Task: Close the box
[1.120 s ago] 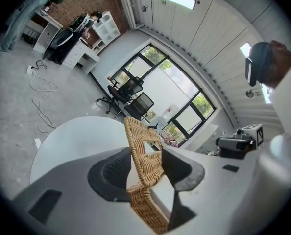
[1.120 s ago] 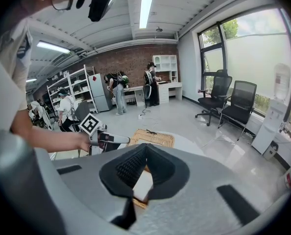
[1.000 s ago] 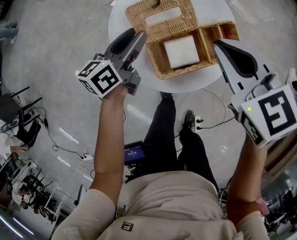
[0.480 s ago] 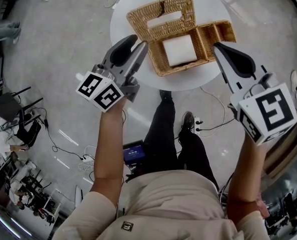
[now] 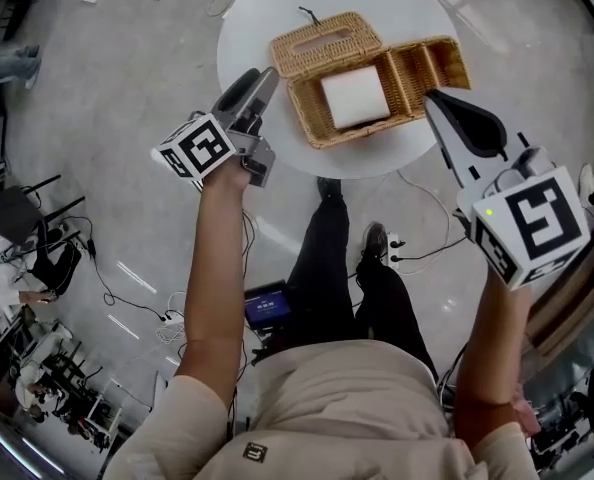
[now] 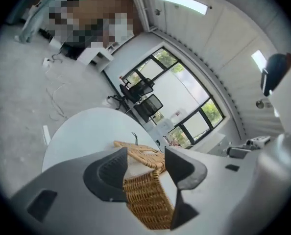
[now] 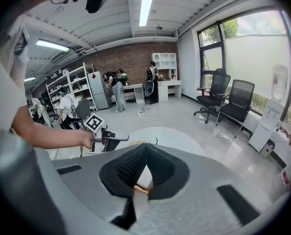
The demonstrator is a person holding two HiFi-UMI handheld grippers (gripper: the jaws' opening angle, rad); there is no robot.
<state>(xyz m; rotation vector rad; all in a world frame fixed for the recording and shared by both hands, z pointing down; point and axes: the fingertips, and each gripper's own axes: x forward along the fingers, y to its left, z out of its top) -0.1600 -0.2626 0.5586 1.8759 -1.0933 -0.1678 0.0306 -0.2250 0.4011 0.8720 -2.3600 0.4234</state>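
Wicker box [image 5: 349, 134]: stands on round white table [image 5: 267, 3], toward the near edge, long side facing the person. Not yet closed.

Lid [image 5: 327, 40]: leans back from the far wall at a slant and covers none of the opening. Carries a slot in the middle and a small dark tab [image 5: 303, 14] at the free edge.

Main compartment: holds a white rectangular block [image 5: 354, 98], fully exposed. Side compartment [image 5: 432, 63]: adjoins it at the box's right end.

Left gripper [image 5: 267, 74]: reaches in from the left, tips just beside the box's left end and the lid's near-left corner. Cannot tell from above whether touching. Keeps its jaws apart, having just been opening them. Frames the box's end wall and the lid's edge between them in its own view, but presses on the wicker with neither pad. Bears a marker cube [image 5: 199, 148] at the hand end.

Right gripper [image 5: 432, 98]: hovers at the table's near-right rim, nose just beside the side compartment's near wall as seen from above. Closed tip to tip, gripping nothing. Shows only a sliver of white and wicker through the narrow wedge behind the tips. Bears a second marker cube [image 5: 532, 223].

Under the table: grey floor with cables [image 5: 417, 238]. Beyond it, in the left gripper view: office chairs [image 6: 138, 89] before large windows [image 6: 184, 102].
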